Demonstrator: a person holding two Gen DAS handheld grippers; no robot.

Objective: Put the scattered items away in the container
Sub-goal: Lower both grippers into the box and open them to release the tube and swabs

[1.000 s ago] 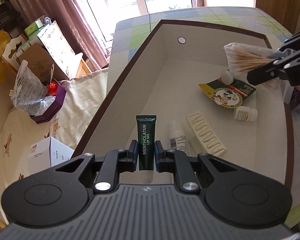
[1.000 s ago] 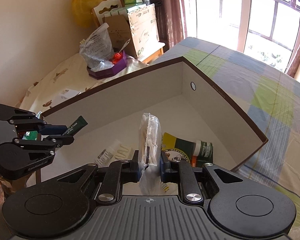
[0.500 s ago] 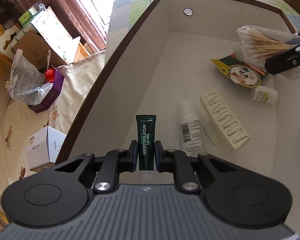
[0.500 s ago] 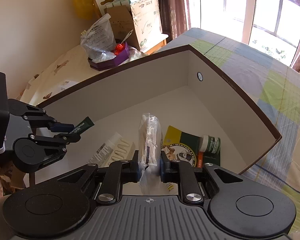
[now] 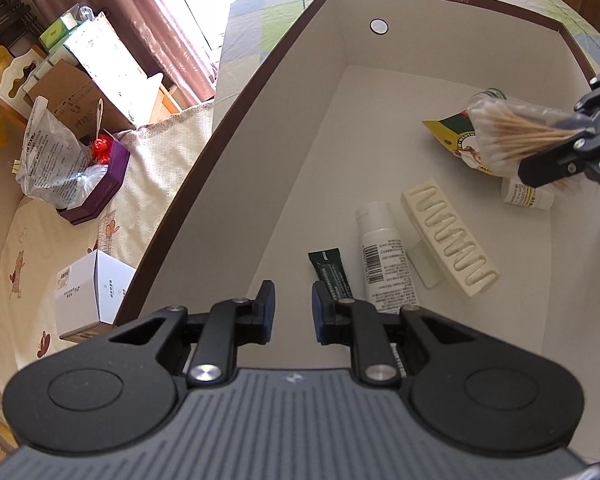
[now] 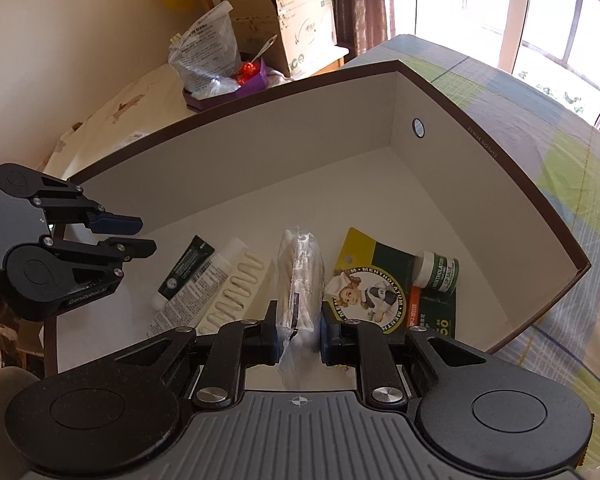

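Left wrist view: the left gripper (image 5: 293,307) hangs over the near end of the container (image 5: 236,120), a white box with a dark brown rim, its 2 blue-padded jaws parted with nothing between them. The dark green lip gel tube (image 5: 330,274) lies flat on the box floor just beyond the right-hand jaw, free of both pads. Beside it, touching or nearly so, lies a white tube (image 5: 382,254) with a barcode label, and next to that a cream ribbed tray (image 5: 448,236). Farther in lie a yellow-and-green ointment card (image 5: 452,136) and a small white bottle (image 5: 526,196).

The right gripper (image 5: 556,148) enters from the right edge, above the box floor, clenched on a clear bag of cotton swabs (image 5: 500,130); the swab sticks fan out toward the card.

Right wrist view: the right gripper (image 6: 299,330) holds the bag of cotton swabs (image 6: 300,276) edge-on and upright between its 2 pads, over the middle of the container (image 6: 520,184). The left gripper (image 6: 134,234) shows at the left with jaws apart and empty, above the lip gel tube (image 6: 184,266). A small green-labelled jar (image 6: 438,270) sits on the ointment card (image 6: 364,284) by the right wall. The box stands on a checked cloth (image 6: 560,152). Behind it a purple tray (image 6: 228,92) carries a crumpled plastic bag (image 6: 206,56), with cardboard cartons (image 6: 292,20) further back.
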